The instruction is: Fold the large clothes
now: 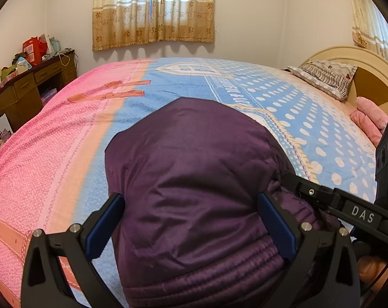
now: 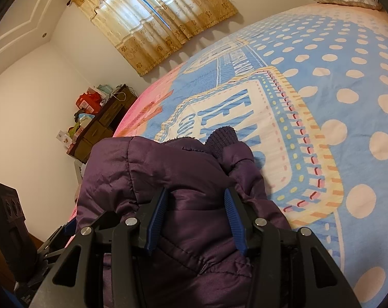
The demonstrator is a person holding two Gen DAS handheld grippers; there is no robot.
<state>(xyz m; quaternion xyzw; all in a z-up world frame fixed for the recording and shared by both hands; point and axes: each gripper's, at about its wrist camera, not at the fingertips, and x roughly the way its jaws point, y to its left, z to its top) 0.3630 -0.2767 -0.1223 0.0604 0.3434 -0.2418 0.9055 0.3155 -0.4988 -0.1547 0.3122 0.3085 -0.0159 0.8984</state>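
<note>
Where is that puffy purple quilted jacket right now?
The puffy purple quilted jacket lies bundled on the pink-and-blue bedspread at the bed's near edge, in both views, between the blue fingers of each claw.

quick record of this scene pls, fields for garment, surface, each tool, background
garment: purple padded jacket, bundled, knit cuff showing
surface: bed, pink and blue dotted cover
left tool: jaws wide, jacket bulk between them, grip unclear
right tool: closed on a jacket fold
background: curtain, desk, pillow
</note>
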